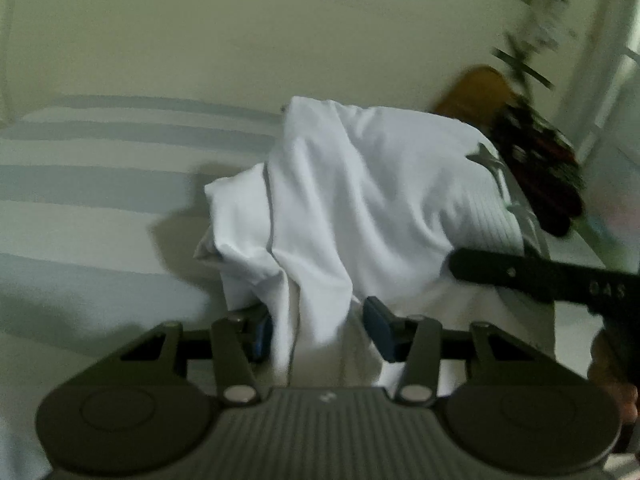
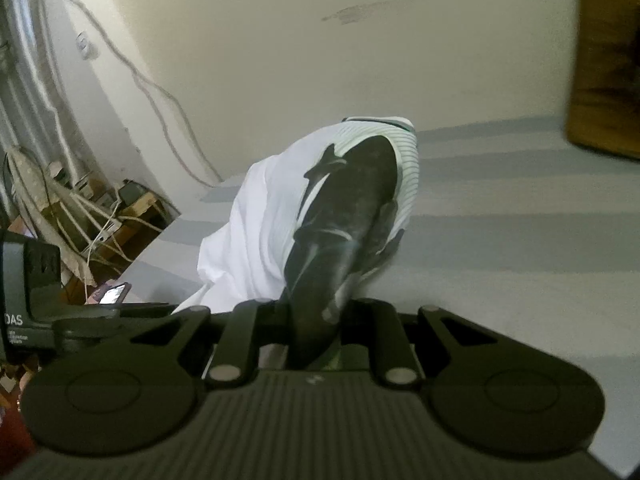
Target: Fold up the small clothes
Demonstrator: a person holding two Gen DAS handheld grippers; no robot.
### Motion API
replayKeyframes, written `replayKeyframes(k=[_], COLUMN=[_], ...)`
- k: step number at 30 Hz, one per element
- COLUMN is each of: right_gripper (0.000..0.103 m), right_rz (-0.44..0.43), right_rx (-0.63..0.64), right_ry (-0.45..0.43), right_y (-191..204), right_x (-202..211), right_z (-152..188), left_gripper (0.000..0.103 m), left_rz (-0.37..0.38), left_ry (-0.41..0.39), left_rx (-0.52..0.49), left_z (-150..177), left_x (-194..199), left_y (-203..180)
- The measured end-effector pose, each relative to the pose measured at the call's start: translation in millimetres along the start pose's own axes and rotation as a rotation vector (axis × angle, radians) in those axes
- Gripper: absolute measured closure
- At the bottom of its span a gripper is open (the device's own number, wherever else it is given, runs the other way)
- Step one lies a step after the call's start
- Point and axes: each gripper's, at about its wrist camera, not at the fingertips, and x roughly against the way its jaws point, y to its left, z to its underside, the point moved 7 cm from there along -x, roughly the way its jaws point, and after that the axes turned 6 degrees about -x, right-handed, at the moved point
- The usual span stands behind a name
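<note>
1. The left tongs [image 1: 320, 328] are standing part-way closed at the lower centre of the left wrist view, with a fold of the white garment [image 1: 352, 200] hanging between the blue pads [image 1: 380, 328]; the right pad is showing clear of the cloth, so I am not counting this as a firm grip.
2. The right tongs [image 2: 312, 336] are standing narrow at the lower centre of the right wrist view, pinching the garment's dark printed panel [image 2: 344, 216].
3. The garment is hanging bunched from both tongs above the striped bed [image 1: 92, 184], in the middle of each frame.
4. Judgement: the left hold is looking loose; the cloth may be slipping out, dropping one side.
5. Judgement: a bunched grip may be trapping several layers, giving a crooked fold.
6. A wooden board [image 2: 600, 64] is standing at the upper right, well apart.
</note>
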Motion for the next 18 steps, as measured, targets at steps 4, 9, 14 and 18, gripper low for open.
replayKeyframes(k=[4,9,14,18], right_gripper=[0.083,0.076,0.04,0.027], right_rz=[0.034,0.038,0.011,-0.013], right_rx=[-0.03,-0.128,-0.254,-0.314], right_ry=[-0.029,-0.043,-0.066,-0.088], right_y=[-18,-34,-52,-62], right_x=[29,39,38,37], right_z=[8,24,28,29], left_gripper=[0.052,0.024,0.001,0.0], left_rz=[0.059,0.059,0.047,0.113], left_ry=[0.017,0.049,0.056,0.078], left_rx=[-0.075,-0.083,-0.003,0.087], left_z=[4,1,-6,-10], left_x=[-3,-8,-5,-14], left_y=[-28,-24,3,16])
